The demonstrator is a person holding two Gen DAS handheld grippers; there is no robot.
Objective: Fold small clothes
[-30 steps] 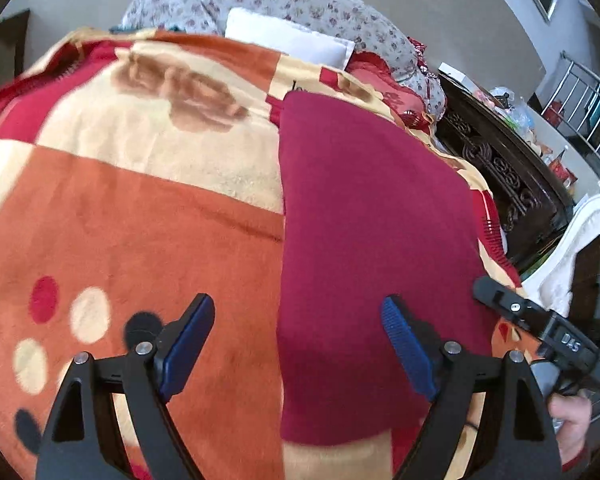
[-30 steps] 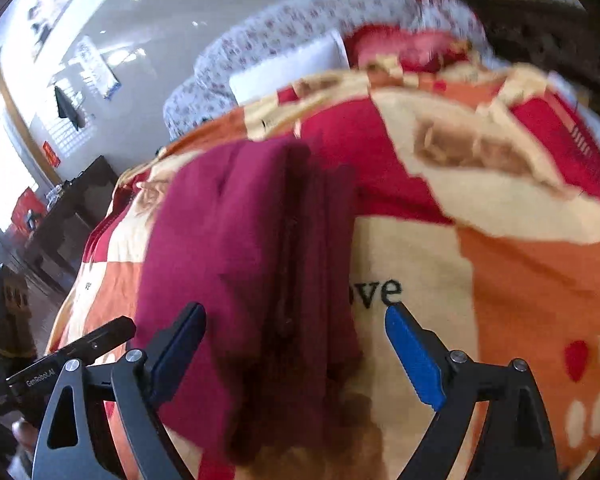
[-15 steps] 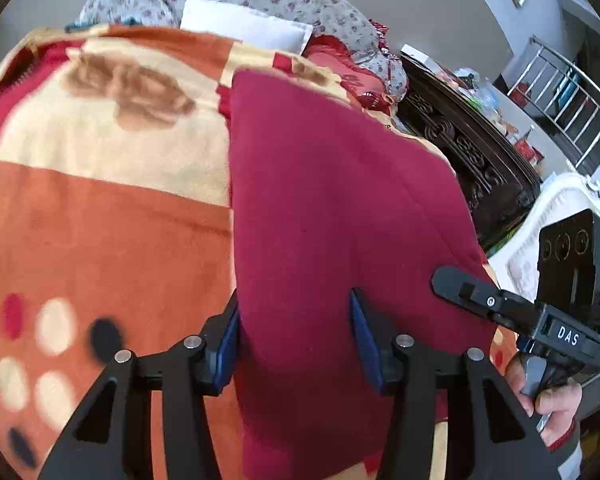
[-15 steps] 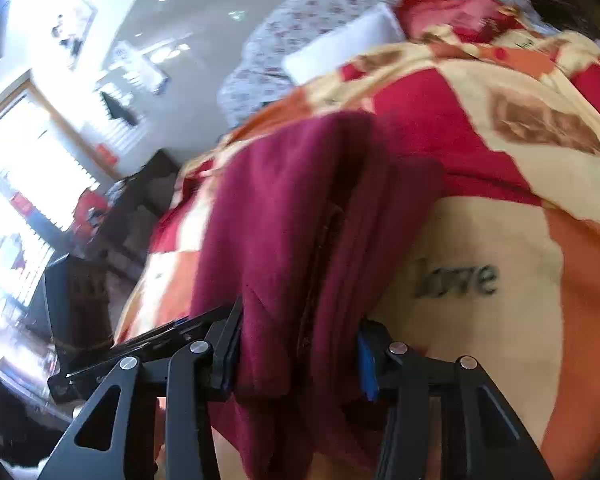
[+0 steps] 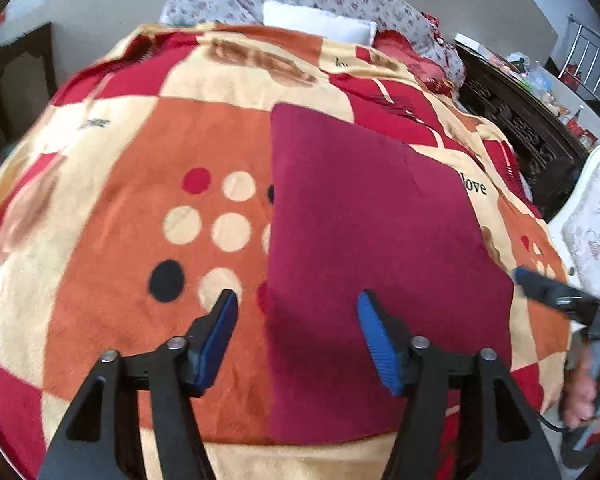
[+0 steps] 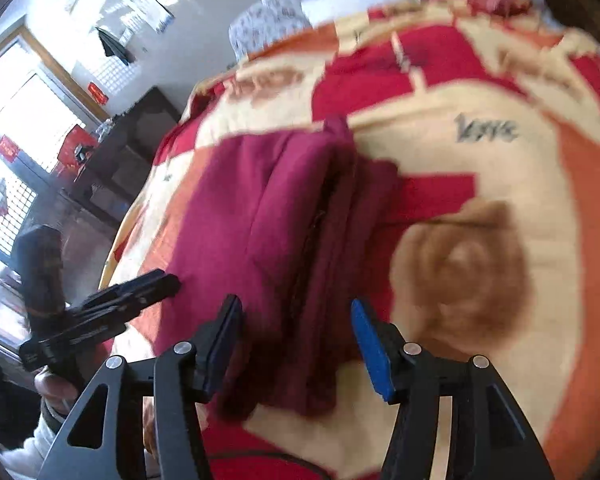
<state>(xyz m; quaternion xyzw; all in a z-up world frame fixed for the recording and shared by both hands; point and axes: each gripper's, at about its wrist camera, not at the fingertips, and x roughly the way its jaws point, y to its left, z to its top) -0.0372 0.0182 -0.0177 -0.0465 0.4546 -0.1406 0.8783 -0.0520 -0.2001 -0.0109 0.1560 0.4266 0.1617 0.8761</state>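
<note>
A dark red folded garment (image 5: pixel 372 248) lies flat on the patterned blanket (image 5: pixel 140 184). My left gripper (image 5: pixel 296 332) is open and empty just above its near left edge. In the right wrist view the same garment (image 6: pixel 260 220) shows its stacked folded edges. My right gripper (image 6: pixel 296 340) is open and empty over its near end. The right gripper also shows at the right edge of the left wrist view (image 5: pixel 556 296), and the left gripper at the left of the right wrist view (image 6: pixel 112 304).
Pillows (image 5: pixel 316 20) lie at the head of the bed. A dark carved wooden cabinet (image 5: pixel 520 128) stands to the right of the bed, with a white chair (image 5: pixel 588 208) nearer. A dark cabinet (image 6: pixel 112 160) and bright windows lie beyond the other side.
Both grippers have opened and let go of the dark red garment. It now lies flat on the blanket, nearer the foot of the bed. Both grippers have pulled back a little.
</note>
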